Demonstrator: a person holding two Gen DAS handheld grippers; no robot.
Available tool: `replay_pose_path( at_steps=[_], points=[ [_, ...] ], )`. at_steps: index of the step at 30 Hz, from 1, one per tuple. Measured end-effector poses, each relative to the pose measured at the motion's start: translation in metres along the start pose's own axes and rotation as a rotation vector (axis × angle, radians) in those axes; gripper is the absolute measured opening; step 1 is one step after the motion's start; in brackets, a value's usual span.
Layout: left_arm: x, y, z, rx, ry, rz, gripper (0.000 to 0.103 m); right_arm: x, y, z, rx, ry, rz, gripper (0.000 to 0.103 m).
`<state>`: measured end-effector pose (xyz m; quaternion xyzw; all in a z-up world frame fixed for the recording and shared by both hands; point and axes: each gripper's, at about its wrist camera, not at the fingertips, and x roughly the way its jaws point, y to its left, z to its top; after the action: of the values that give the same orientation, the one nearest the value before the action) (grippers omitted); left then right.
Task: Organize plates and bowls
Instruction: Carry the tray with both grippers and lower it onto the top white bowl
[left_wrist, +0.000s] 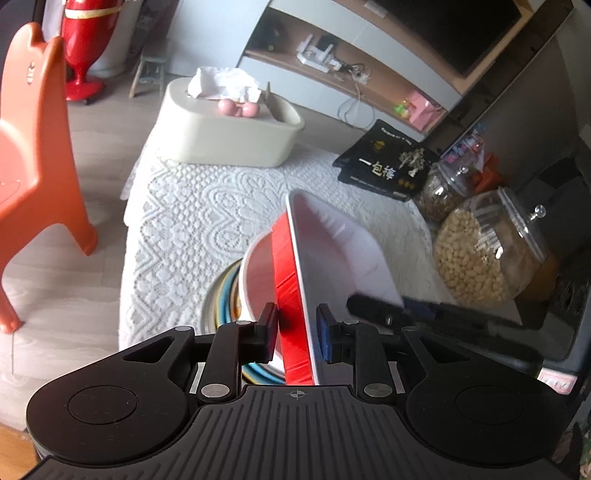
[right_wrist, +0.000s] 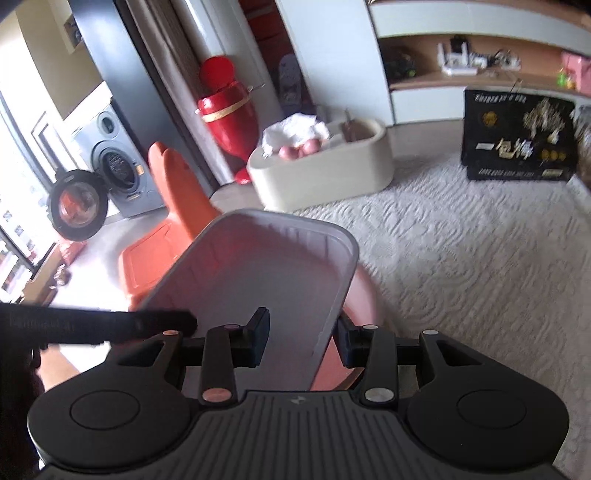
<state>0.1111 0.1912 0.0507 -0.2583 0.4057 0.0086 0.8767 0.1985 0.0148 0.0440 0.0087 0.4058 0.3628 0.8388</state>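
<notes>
- Tray (left_wrist: 332, 251), tilted on edge above bowls (left_wrist: 236, 295), is pinched by left gripper (left_wrist: 297, 334) and right gripper (right_wrist: 301, 334) on opposite rims.
- Uneven release could drop it, toppling the stack near the jar (left_wrist: 484, 251).

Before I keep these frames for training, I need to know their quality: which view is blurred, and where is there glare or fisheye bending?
Left wrist view: mostly sharp, the lace tablecloth crisp, the shelf unit bowed by the fisheye, highlights on the glass jar. Right wrist view: motion-blurred throughout, the black packet smeared, the window side blown out white.
</notes>
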Motion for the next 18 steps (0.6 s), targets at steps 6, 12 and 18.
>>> replay_pose_path(
  at_steps=[6, 12, 18],
  points=[
    [0.016, 0.001, -0.002, 0.021, -0.028, 0.013, 0.023, 0.008, 0.000, 0.015, -0.038, -0.028, -0.036, 0.038],
    [0.018, -0.005, -0.006, 0.059, -0.040, 0.068, 0.023, 0.014, -0.002, 0.007, -0.039, -0.008, -0.034, 0.038],
    [0.013, -0.009, -0.005, 0.075, -0.050, 0.093, 0.023, 0.009, -0.003, 0.007, -0.035, -0.014, -0.033, 0.038]
  ],
)
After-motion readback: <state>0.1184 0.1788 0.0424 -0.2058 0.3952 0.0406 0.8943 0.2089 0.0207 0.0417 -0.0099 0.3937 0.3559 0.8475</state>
